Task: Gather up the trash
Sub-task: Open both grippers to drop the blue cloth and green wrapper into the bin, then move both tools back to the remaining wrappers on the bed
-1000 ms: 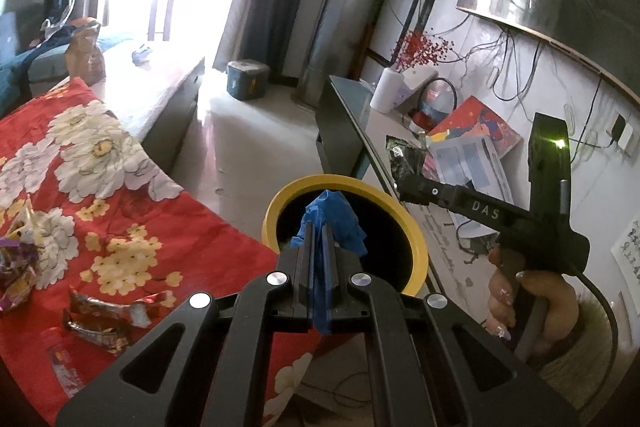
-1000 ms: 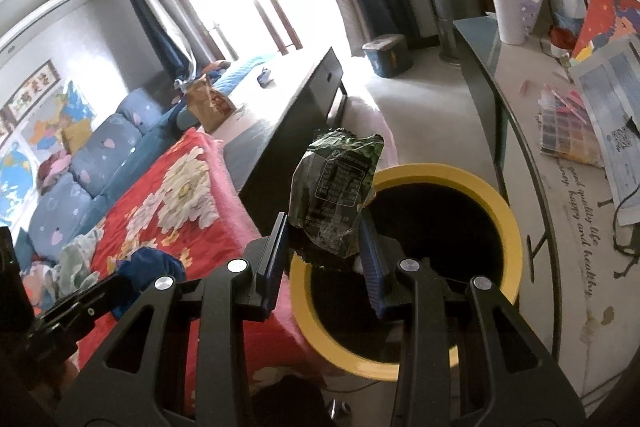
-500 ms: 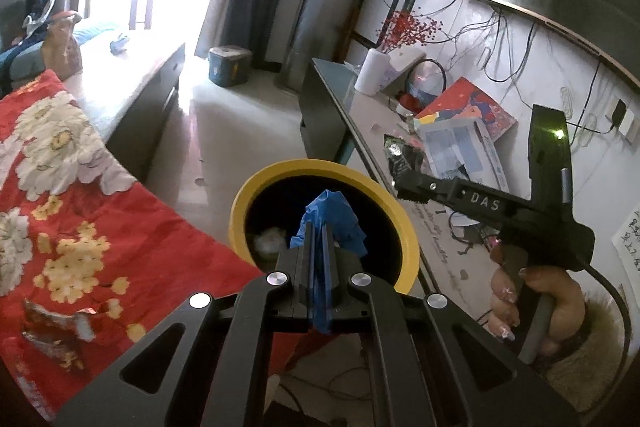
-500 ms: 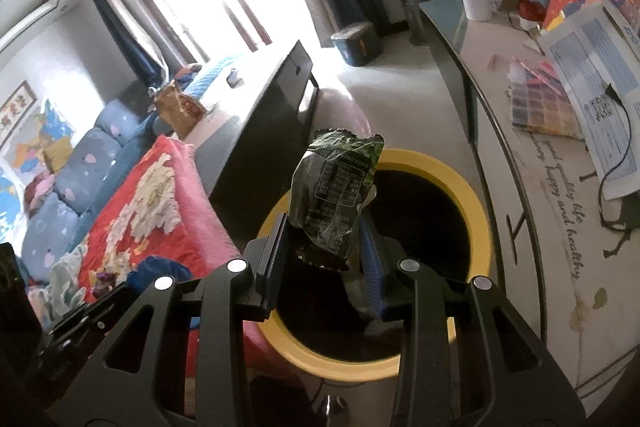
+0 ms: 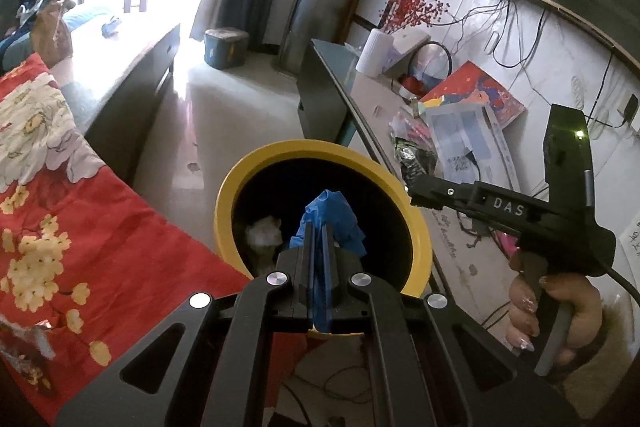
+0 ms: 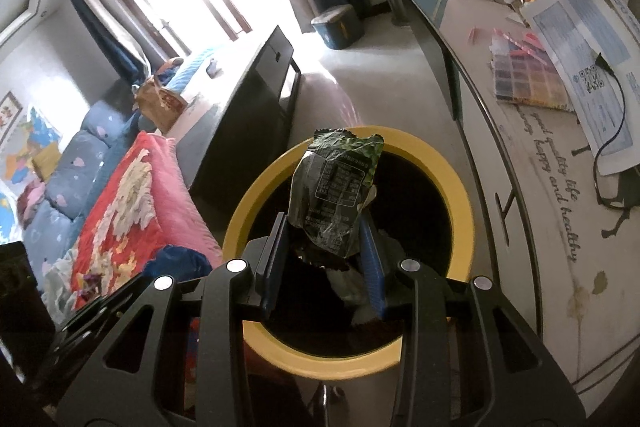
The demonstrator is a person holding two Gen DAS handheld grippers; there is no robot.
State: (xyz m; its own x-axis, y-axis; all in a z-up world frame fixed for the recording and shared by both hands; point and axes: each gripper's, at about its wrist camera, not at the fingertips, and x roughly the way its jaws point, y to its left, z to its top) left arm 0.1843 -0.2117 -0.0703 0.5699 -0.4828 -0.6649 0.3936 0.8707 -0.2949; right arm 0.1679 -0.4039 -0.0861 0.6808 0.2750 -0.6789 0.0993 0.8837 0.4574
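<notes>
The red floral blanket point(image 5: 60, 219) spreads to the left of the yellow-rimmed trash bin point(image 5: 420, 239), its edge running right up to the bin's wall. In the right wrist view the same blanket point(image 6: 128, 195) lies left of the bin point(image 6: 460, 195), with a blue heart-print sofa point(image 6: 68, 179) further left beyond it. On the bin's other side a long pale sideboard point(image 5: 372, 95) runs away toward the curtains, strewn with papers, a red picture board point(image 5: 480, 95) and a white vase point(image 5: 374, 57) of red berries. A dark low cabinet point(image 6: 248, 119) stands behind the bin, on the window side.

The bin has a black inside, and crumpled white paper point(image 5: 264, 235) lies in it against the left wall.

The left gripper point(image 5: 318, 251) hangs over the bin's near rim, its jaws pressed tight on a blue glove point(image 5: 330, 215), whose bunched top sticks up above the fingertips over the dark opening.

The right gripper point(image 6: 324, 251) is above the bin's mouth, its jaws parted only as wide as the green snack wrapper point(image 6: 336, 195) they clamp; the wrapper stands upright between the pads, printed back facing the camera. In the left wrist view the right gripper point(image 5: 412, 191) reaches in from the bin's right, the wrapper point(image 5: 412, 155) at its tip just over the rim, and the right hand point(image 5: 556, 315) wraps its handle.

A torn candy wrapper point(image 5: 24, 351) lies on the blanket, well left of the bin.
</notes>
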